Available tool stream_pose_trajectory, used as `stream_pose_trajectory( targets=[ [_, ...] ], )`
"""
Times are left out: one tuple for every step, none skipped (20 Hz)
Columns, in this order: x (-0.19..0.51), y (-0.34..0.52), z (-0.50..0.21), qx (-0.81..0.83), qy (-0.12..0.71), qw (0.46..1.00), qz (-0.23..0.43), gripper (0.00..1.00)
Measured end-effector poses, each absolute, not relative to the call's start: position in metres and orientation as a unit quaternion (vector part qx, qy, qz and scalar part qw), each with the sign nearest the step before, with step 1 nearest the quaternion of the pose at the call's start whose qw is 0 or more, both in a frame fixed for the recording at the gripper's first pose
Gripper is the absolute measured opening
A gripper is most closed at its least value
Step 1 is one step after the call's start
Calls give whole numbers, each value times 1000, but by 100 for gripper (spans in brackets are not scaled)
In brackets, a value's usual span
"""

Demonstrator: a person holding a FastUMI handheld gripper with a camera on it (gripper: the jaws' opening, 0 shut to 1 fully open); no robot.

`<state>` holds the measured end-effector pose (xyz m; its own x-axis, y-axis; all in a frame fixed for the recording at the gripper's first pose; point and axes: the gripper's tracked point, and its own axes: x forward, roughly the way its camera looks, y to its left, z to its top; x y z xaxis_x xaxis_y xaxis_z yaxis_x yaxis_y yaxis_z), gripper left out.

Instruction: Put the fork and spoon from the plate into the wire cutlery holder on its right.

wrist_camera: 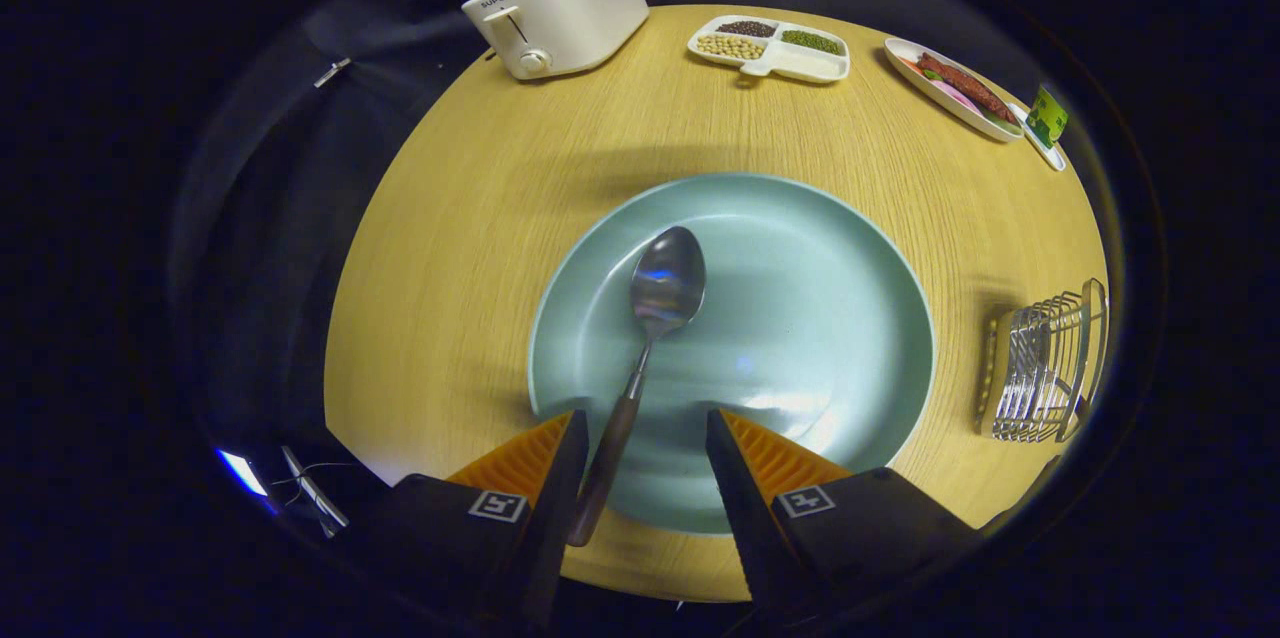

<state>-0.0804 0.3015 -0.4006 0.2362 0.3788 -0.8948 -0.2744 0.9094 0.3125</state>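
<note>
With my gripper (pixel 645 438) spread and the spoon (pixel 650 318) handle hugging one finger, I should centre over it on the plate (pixel 840 318) before pinching.

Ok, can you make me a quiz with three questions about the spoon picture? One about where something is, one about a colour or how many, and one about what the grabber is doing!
1. Where does the spoon lie?
A. On the plate, handle running back between the fingers
B. In the wire cutlery holder
C. On top of the toaster

2. How many sections of the divided dish hold beans or grains?
A. One
B. Three
C. Six

3. What is the gripper doing?
A. Shut on the spoon
B. Open, with the handle close by one finger
C. Shut on the plate's rim

Answers:
1 A: its bowl rests on the plate.
2 B: dark, pale and green fillings show.
3 B: a wide gap separates the fingers.
</note>
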Motion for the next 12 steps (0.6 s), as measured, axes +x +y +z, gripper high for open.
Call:
stream_pose_trajectory(
  targets=[
    [-80,299,-403,37,584,786,200,68],
    [-77,299,-403,38,578,791,195,63],
    [-75,297,-405,29,580,792,191,53],
    [-72,297,-406,27,578,794,188,49],
    [-71,293,-407,20,577,796,182,39],
    [-70,291,-405,17,577,796,180,33],
    [-69,292,-409,17,577,796,181,16],
    [-69,291,-407,18,576,795,189,14],
    [-69,292,-405,22,571,795,202,12],
    [-70,293,-403,25,567,795,213,10],
    [-69,293,-401,26,561,798,218,9],
    [-68,292,-397,30,555,800,223,9]
  ],
)
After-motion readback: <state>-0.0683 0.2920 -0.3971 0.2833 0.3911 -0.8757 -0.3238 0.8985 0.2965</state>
